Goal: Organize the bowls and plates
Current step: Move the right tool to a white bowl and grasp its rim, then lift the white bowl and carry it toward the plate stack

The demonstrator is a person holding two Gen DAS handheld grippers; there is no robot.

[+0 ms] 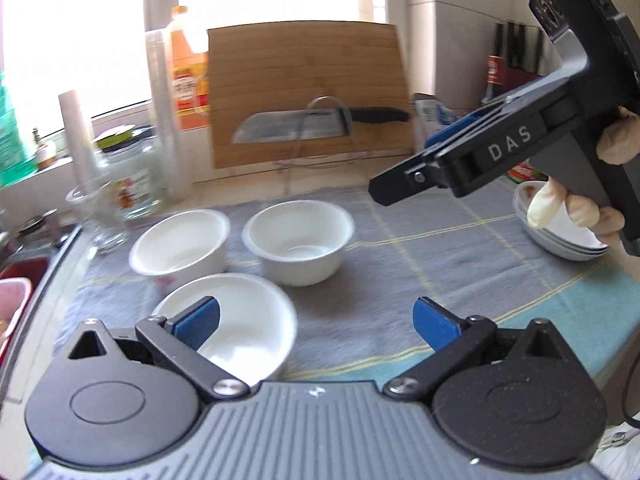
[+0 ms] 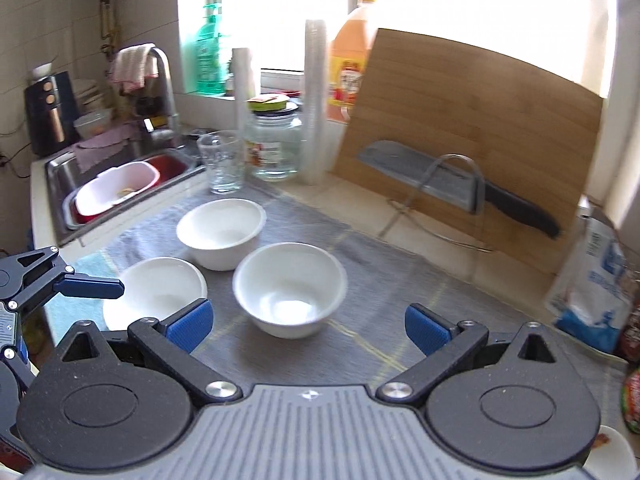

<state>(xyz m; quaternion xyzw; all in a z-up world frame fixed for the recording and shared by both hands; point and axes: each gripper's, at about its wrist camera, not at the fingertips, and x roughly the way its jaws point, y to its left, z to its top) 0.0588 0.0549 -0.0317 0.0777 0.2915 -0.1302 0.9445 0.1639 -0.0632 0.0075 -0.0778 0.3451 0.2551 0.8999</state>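
Observation:
Three white bowls stand apart on a grey checked cloth (image 1: 400,264). In the left wrist view the near bowl (image 1: 248,324) lies under my left finger, a second bowl (image 1: 180,246) is behind it and a third (image 1: 300,240) is to its right. My left gripper (image 1: 316,326) is open and empty above the cloth. The right gripper body (image 1: 500,148) hovers at the upper right above a stack of white plates (image 1: 560,236). In the right wrist view my right gripper (image 2: 308,328) is open and empty, with one bowl (image 2: 290,286) just ahead between its fingers.
A bamboo cutting board (image 1: 308,88) leans at the back with a cleaver (image 1: 296,126) on a wire stand. A drinking glass (image 2: 222,162), a glass jar (image 2: 276,144) and an orange bottle (image 2: 350,64) stand near the sink (image 2: 116,188). A white-blue bag (image 2: 592,280) is at the right.

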